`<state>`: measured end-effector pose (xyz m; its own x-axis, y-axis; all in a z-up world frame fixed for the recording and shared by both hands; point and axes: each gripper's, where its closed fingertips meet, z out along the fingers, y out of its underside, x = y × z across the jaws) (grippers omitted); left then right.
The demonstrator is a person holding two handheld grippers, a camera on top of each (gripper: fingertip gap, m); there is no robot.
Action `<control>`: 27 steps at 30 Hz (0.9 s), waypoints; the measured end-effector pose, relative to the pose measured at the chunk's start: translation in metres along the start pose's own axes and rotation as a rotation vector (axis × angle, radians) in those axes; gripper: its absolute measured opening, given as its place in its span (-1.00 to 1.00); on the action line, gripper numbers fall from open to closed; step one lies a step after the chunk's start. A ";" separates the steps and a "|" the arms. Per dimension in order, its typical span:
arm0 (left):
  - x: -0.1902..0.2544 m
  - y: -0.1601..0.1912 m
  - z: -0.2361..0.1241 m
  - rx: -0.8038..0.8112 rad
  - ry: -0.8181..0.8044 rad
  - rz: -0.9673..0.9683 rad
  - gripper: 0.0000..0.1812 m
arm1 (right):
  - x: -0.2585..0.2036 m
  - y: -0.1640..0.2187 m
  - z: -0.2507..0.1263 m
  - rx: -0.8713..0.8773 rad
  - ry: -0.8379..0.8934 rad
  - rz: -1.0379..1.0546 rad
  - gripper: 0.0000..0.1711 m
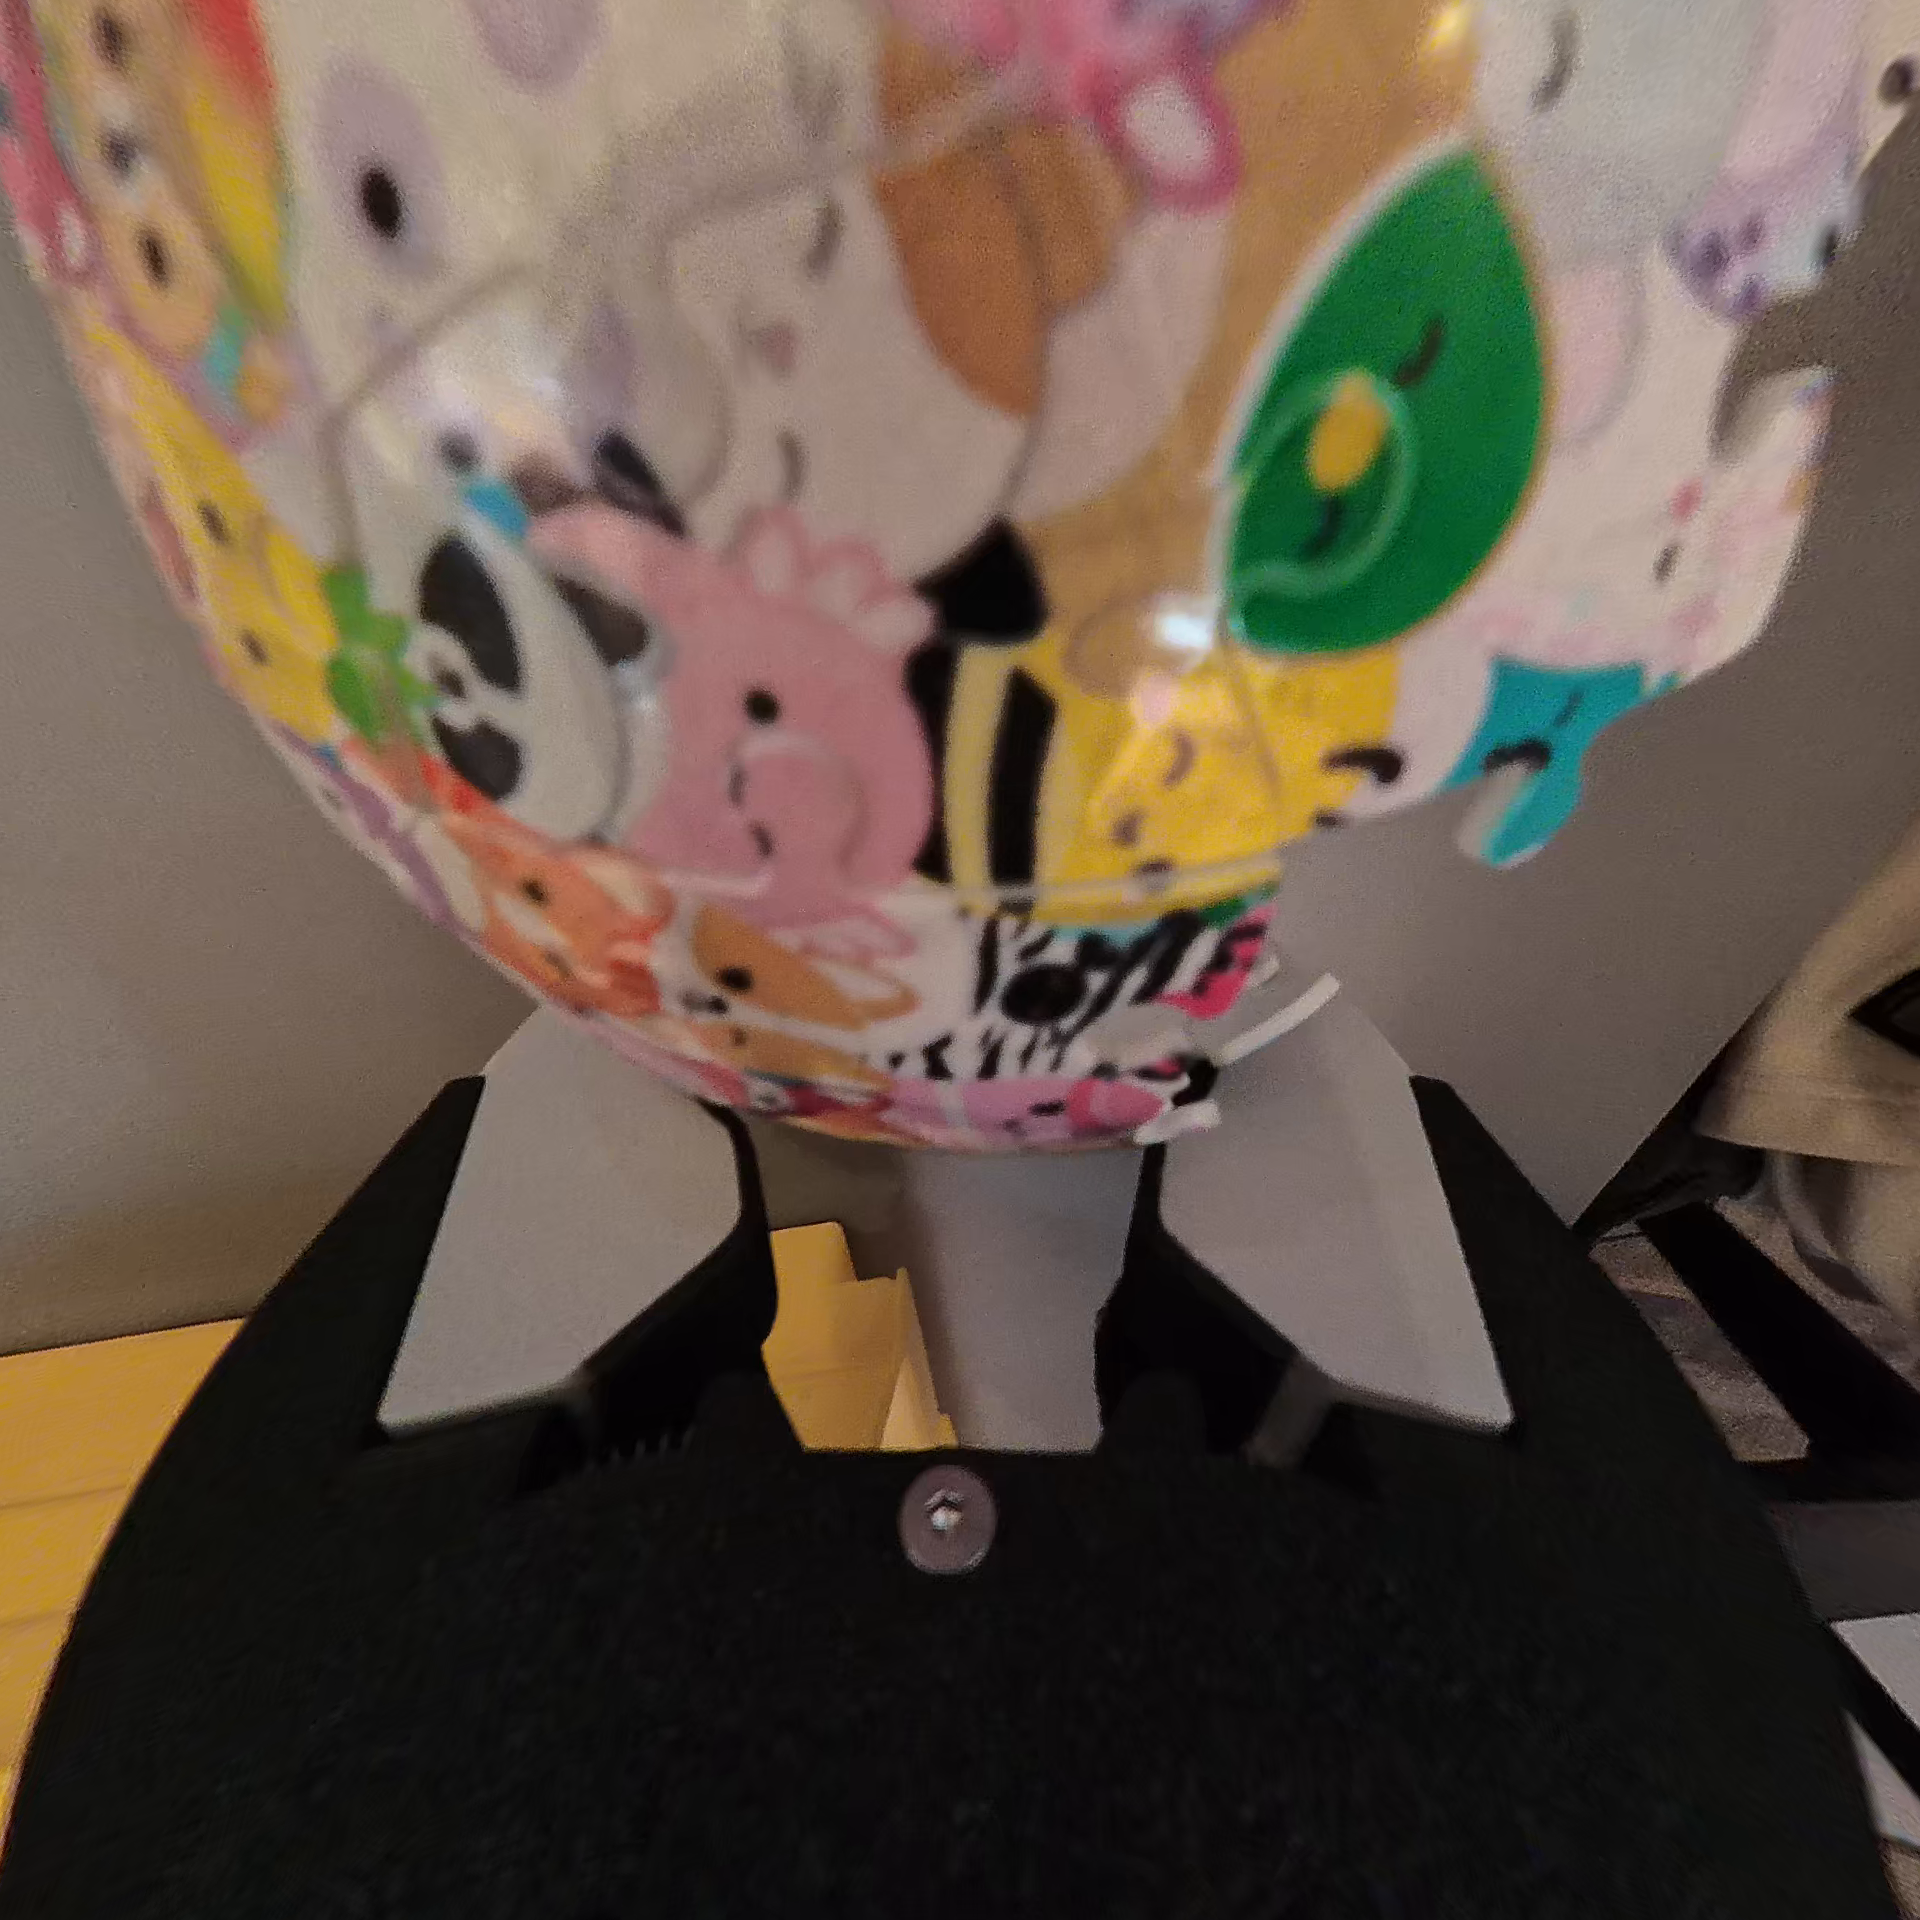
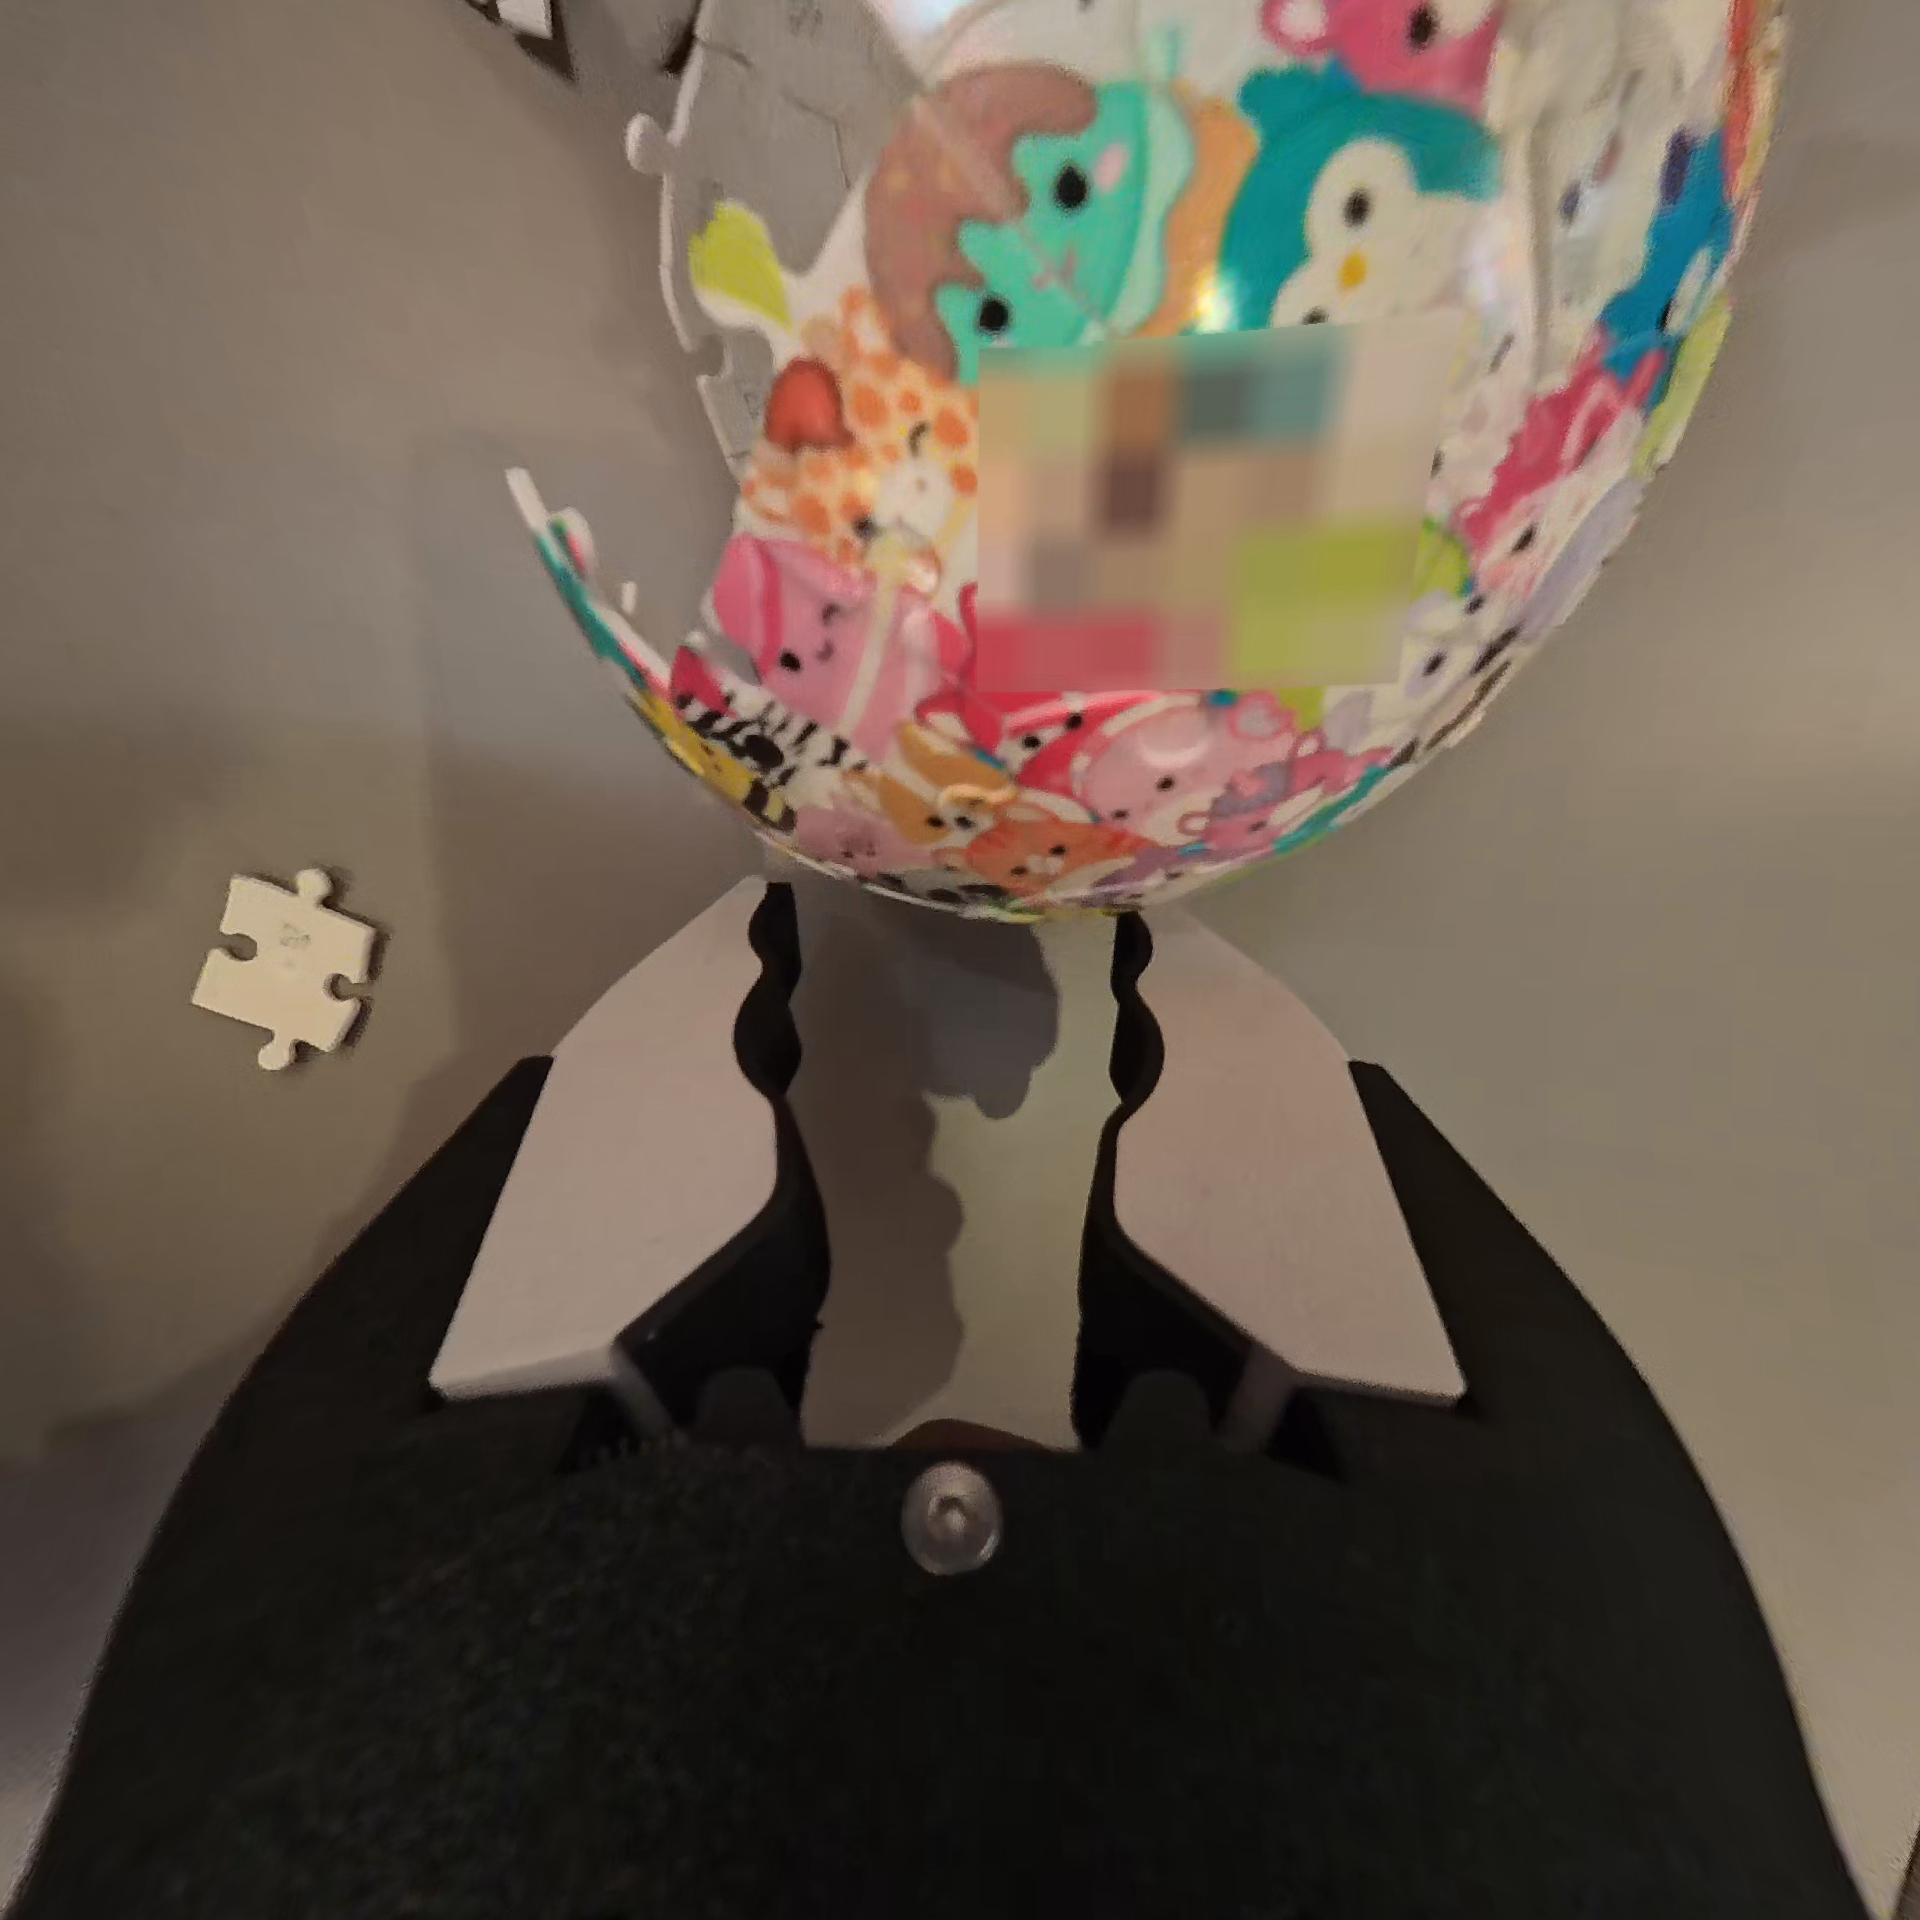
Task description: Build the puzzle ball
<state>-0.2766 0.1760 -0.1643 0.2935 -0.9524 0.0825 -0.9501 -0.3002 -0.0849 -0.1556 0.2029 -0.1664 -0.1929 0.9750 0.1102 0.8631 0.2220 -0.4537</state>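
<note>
The puzzle ball (image 1: 831,520) is a glossy shell printed with colourful cartoon animals, and it fills the top of the left wrist view. Its right edge is jagged where pieces are absent. My left gripper (image 1: 930,1091) is open, and the ball's underside lies over its grey fingertips (image 1: 582,1122). In the right wrist view the ball (image 2: 1143,779) hangs just above my right gripper (image 2: 951,914), which is open with its tips at the ball's lower rim. The ball's open left side shows its grey inside (image 2: 769,125). One loose piece (image 2: 286,971) lies white side up on the grey table, left of the right gripper.
A yellow box or board (image 1: 104,1455) sits behind the left gripper at lower left. Beige cloth (image 1: 1849,987) and dark striped items (image 1: 1714,1351) are at the right edge. The grey table (image 2: 260,520) spreads around the ball. Some 12 centimetres of space lies between my two pairs of fingers. The loose piece (image 2: 286,971) sits 10 centimetres or so from the ends of my right fingers.
</note>
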 end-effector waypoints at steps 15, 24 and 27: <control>0.014 0.015 0.006 -0.028 0.128 0.006 -0.12 | 0.025 0.009 -0.008 -0.007 -0.102 -0.066 -0.33; 0.007 0.001 0.008 0.006 0.084 -0.034 -0.14 | 0.014 -0.002 0.007 -0.020 -0.283 -0.119 -0.29; 0.004 -0.002 0.004 0.029 0.062 -0.031 -0.19 | 0.013 -0.001 0.007 -0.018 -0.216 -0.118 -0.29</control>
<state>-0.2726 0.1724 -0.1672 0.3145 -0.9378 0.1471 -0.9370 -0.3315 -0.1103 -0.1622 0.2157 -0.1702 -0.3865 0.9218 -0.0310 0.8365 0.3362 -0.4326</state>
